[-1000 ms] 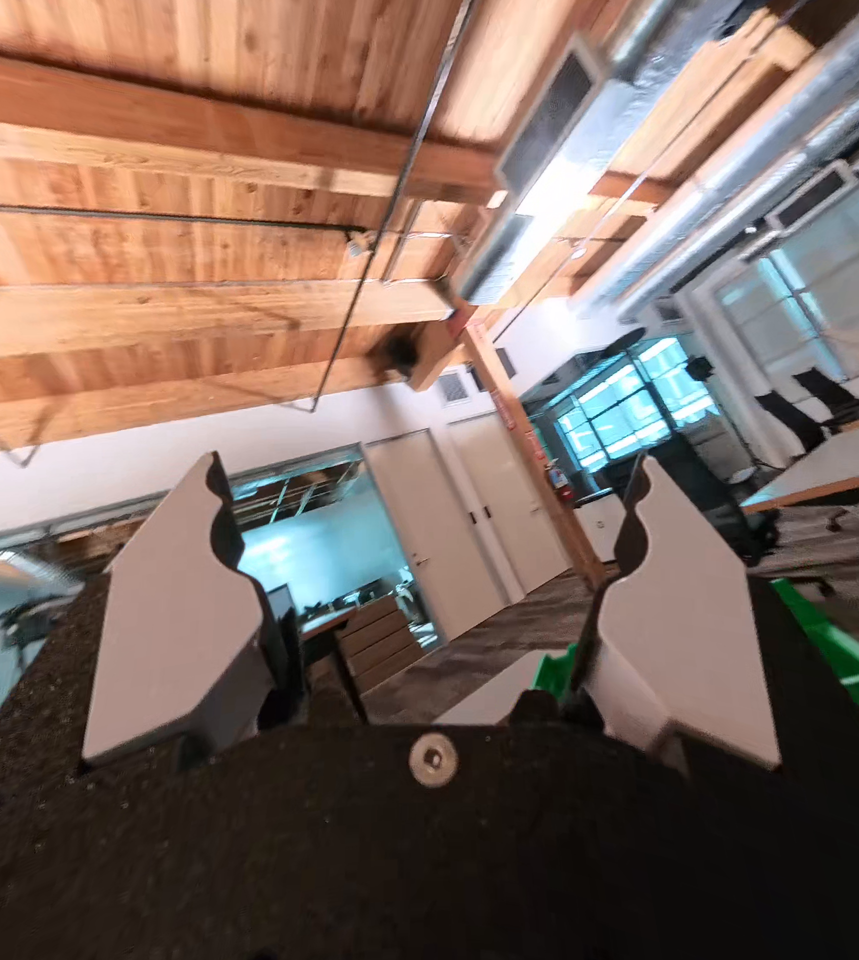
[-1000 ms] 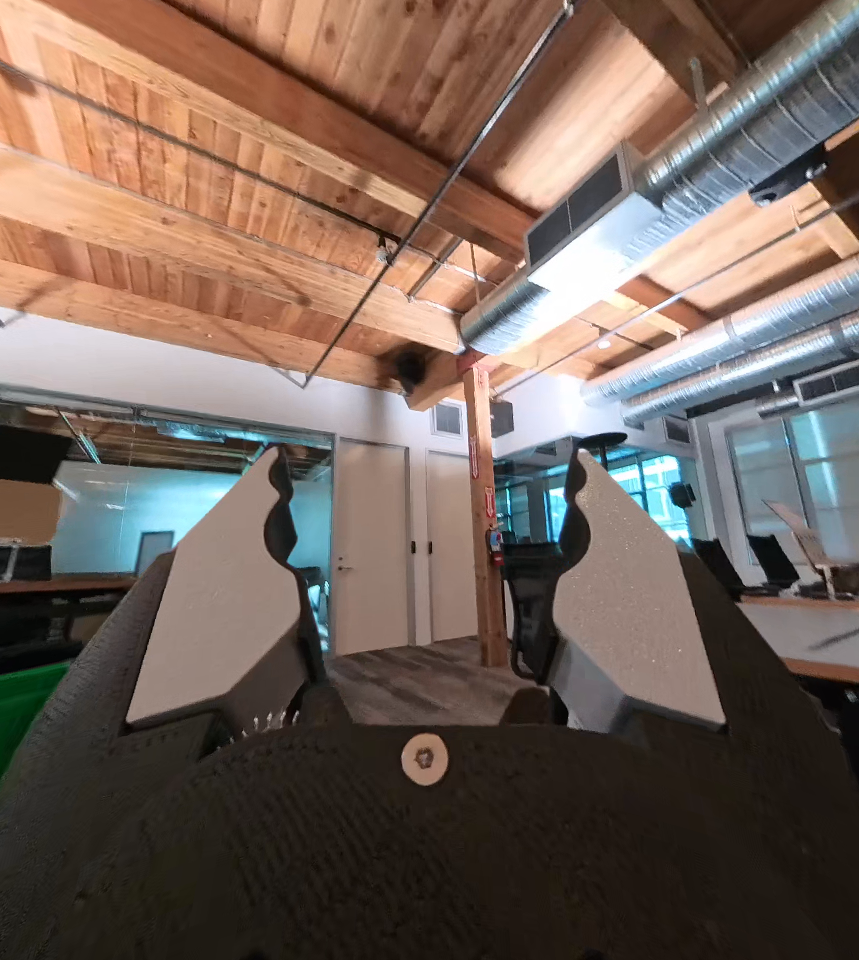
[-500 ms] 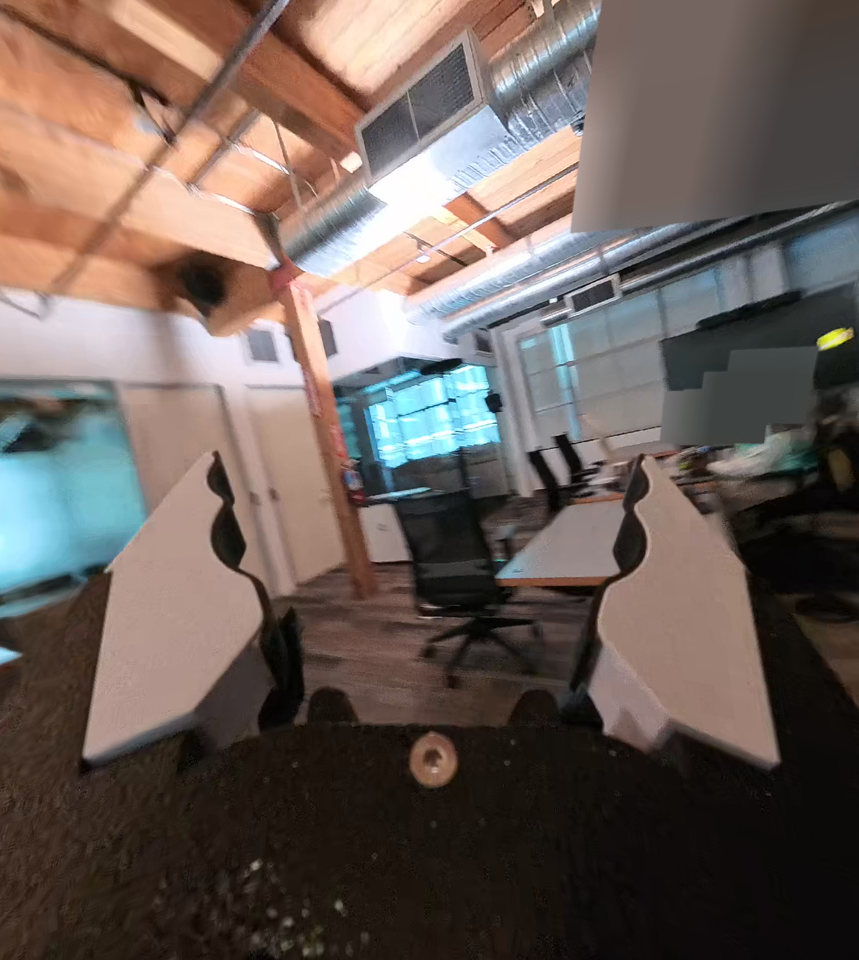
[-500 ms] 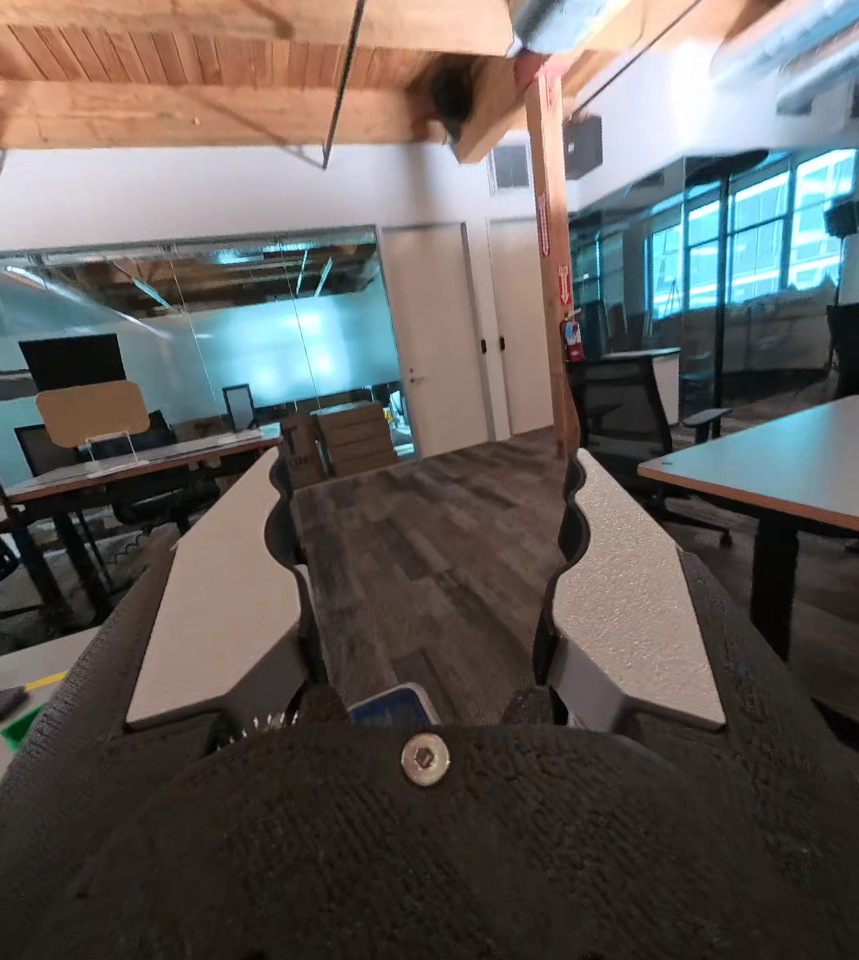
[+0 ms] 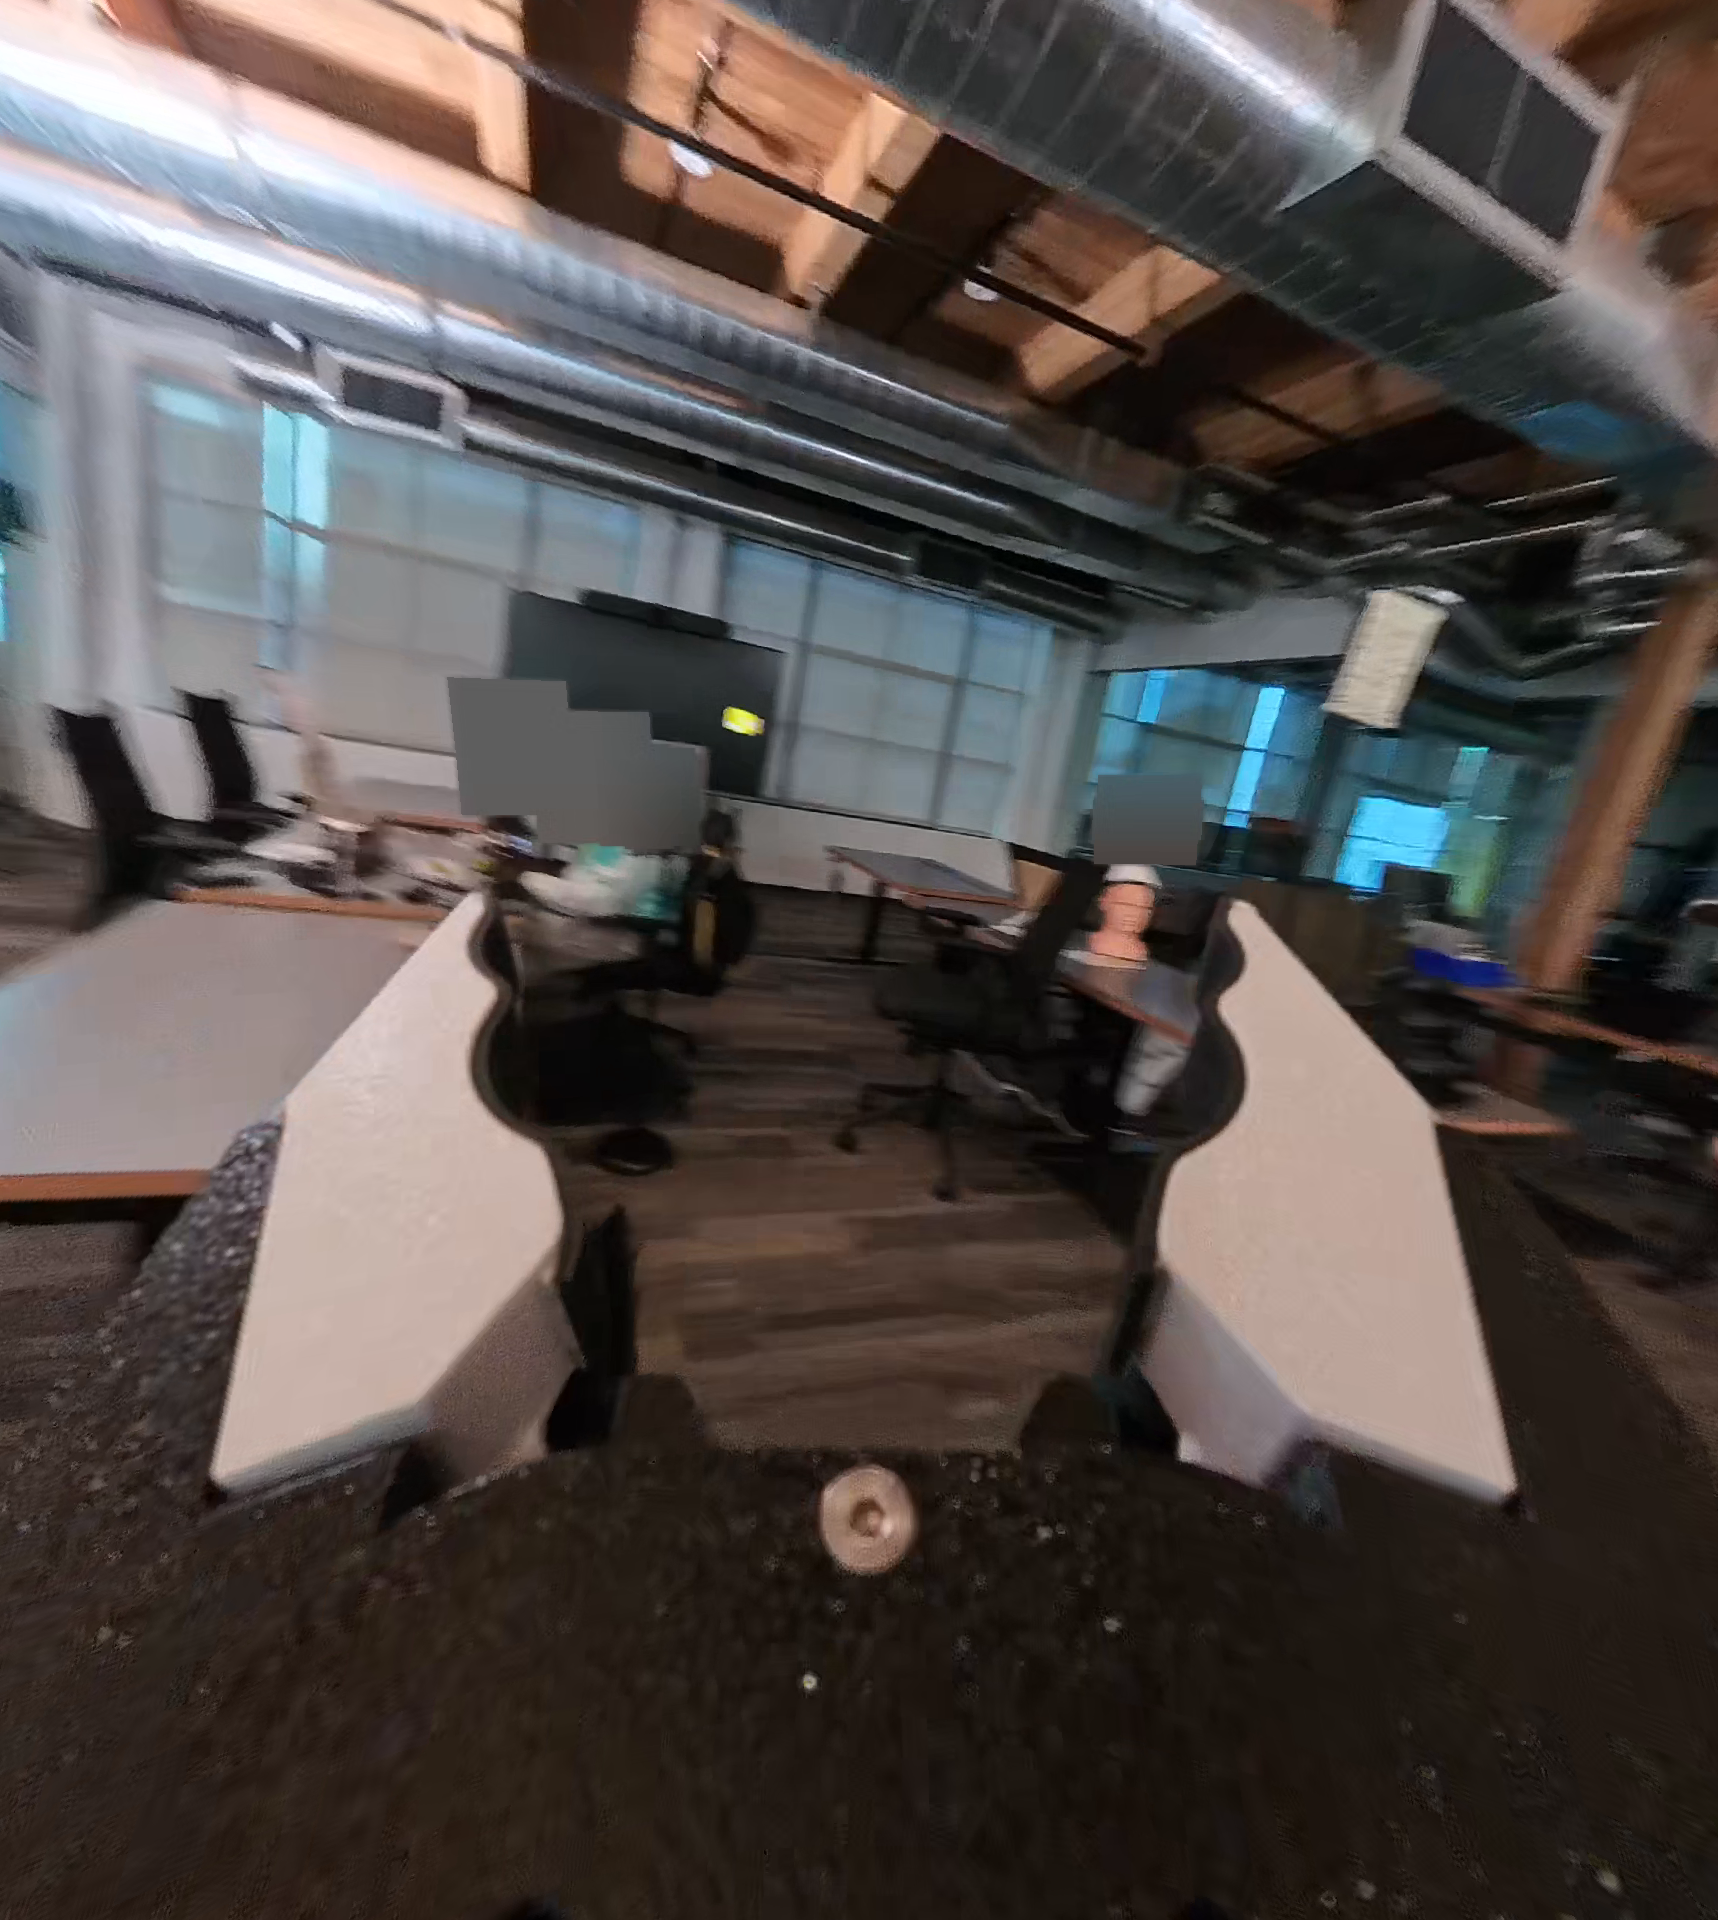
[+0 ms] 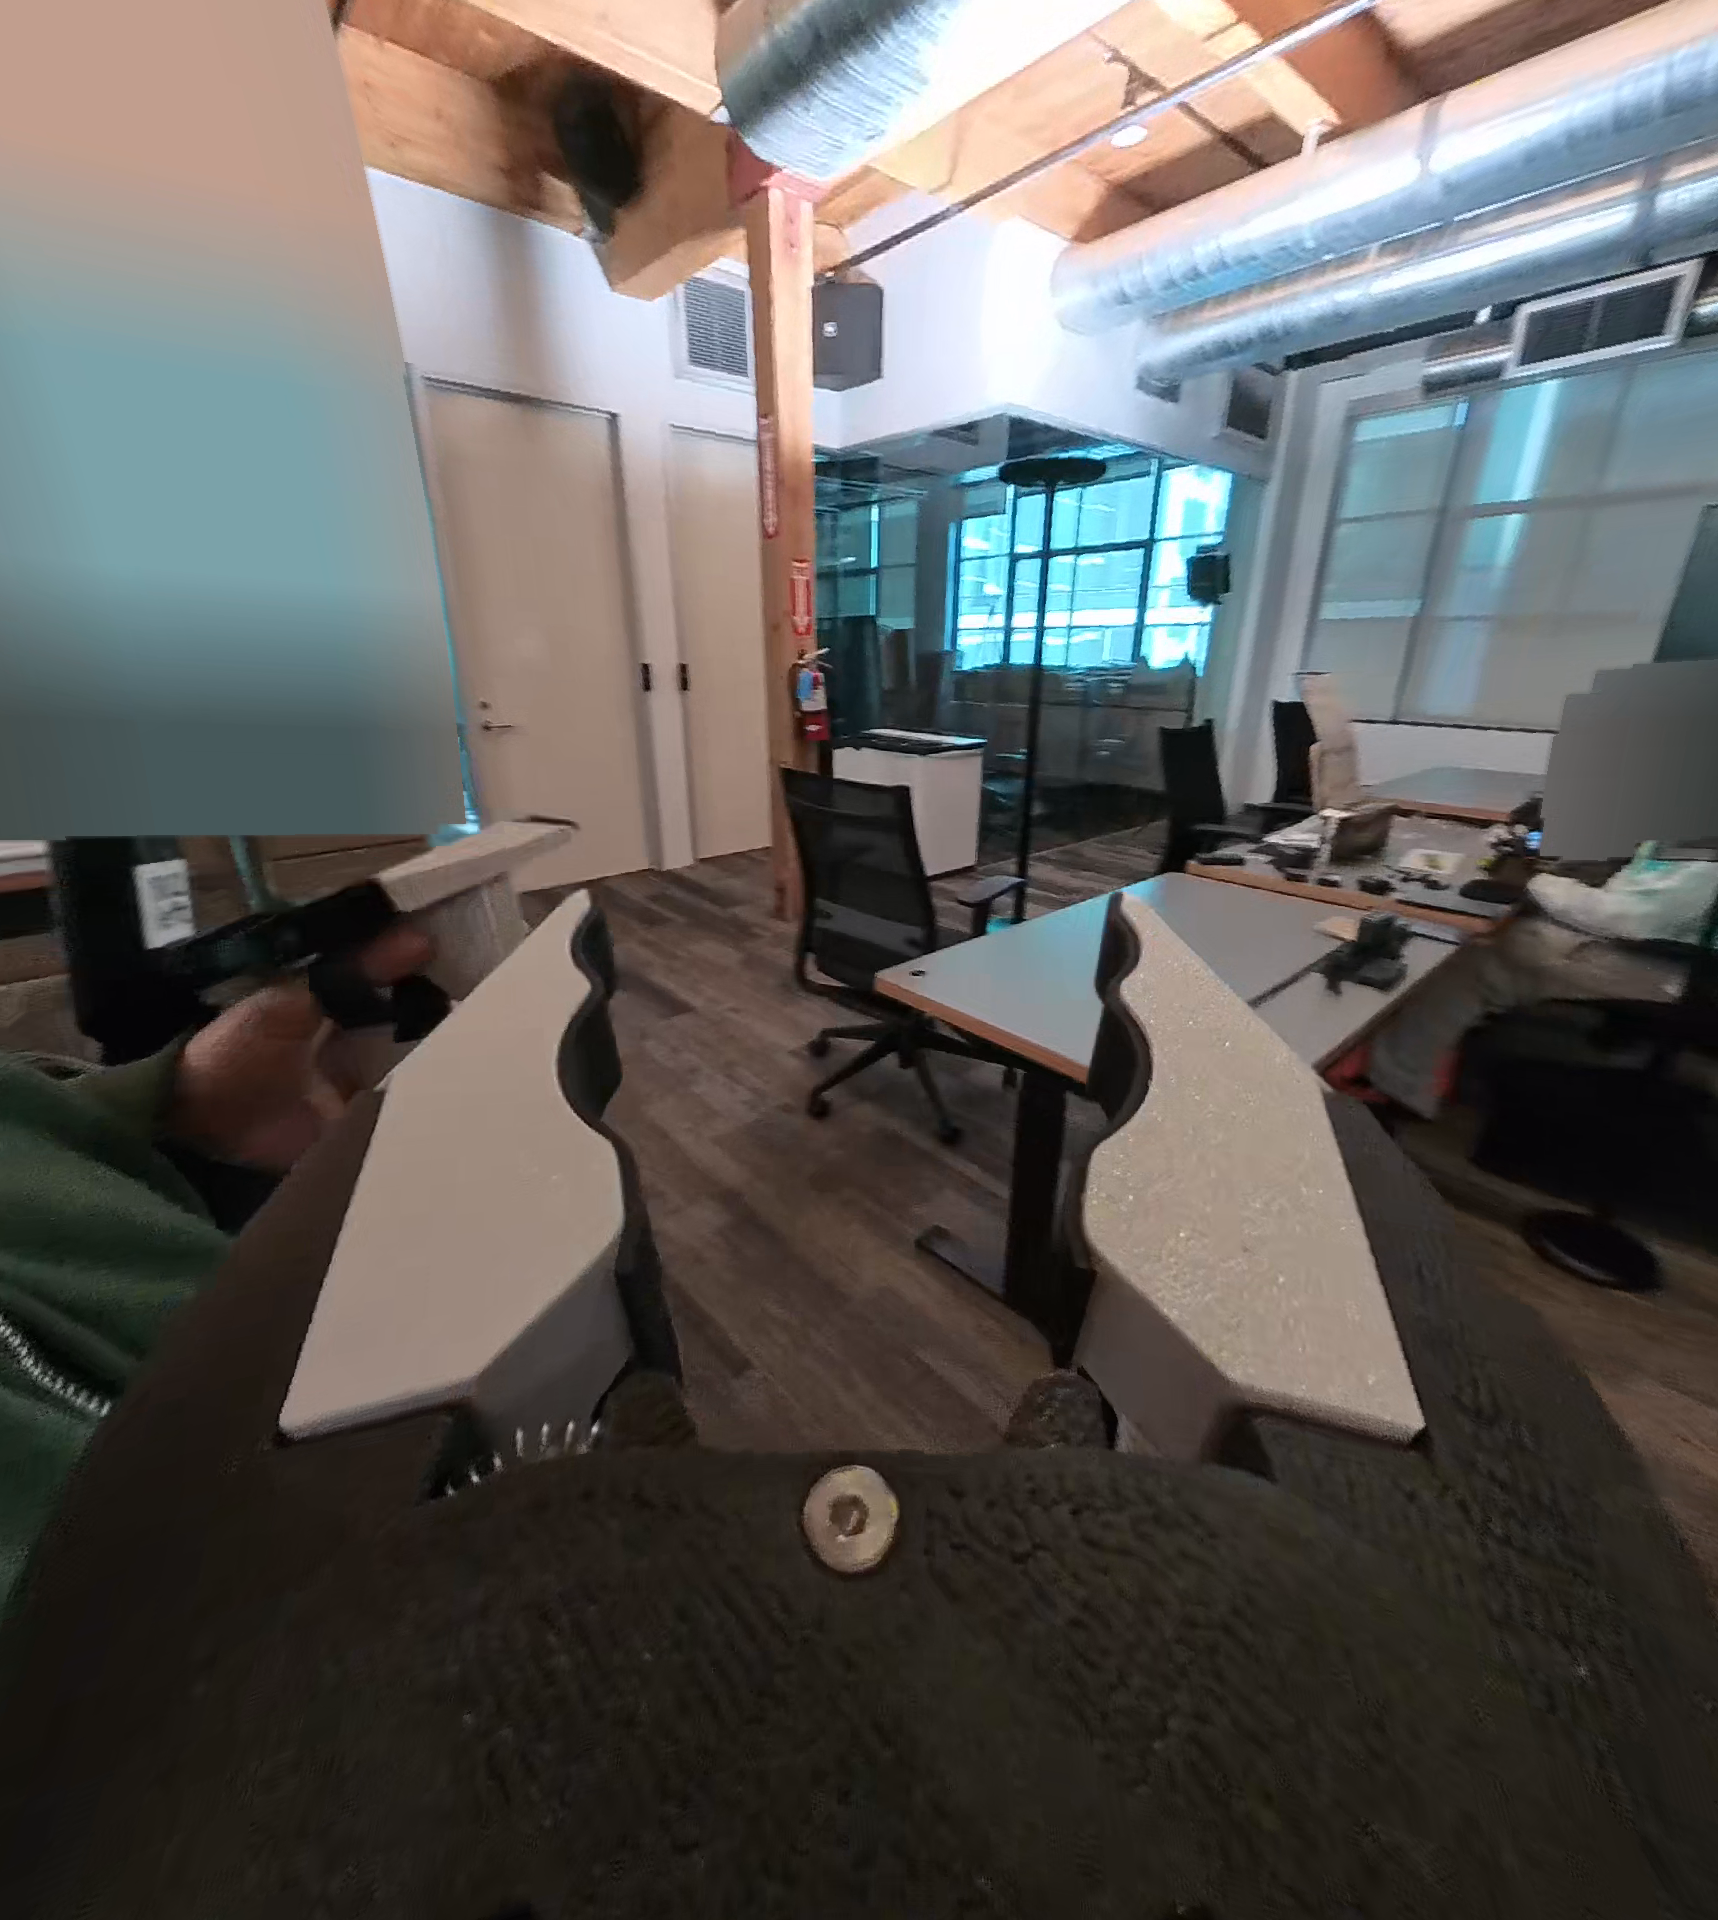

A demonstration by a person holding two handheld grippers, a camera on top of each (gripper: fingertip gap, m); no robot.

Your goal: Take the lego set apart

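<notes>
Both grippers, left gripper [image 5: 855, 925] and right gripper [image 6: 850, 914], point level across the office with white fingers [image 6: 481, 1164] spread wide and empty, and no lego set is visible ahead of either.

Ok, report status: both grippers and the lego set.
Left gripper open, empty. Right gripper open, empty. Lego set not in view; both aimed across the office floor.

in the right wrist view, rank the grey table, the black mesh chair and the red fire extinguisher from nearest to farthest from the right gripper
Measured from the right gripper:
1. Grey table, just ahead, its corner showing between the open fingers, slightly right.
2. Black mesh chair, behind the table's near corner, centre.
3. Red fire extinguisher, farthest, mounted on the wooden post at the back.
</notes>
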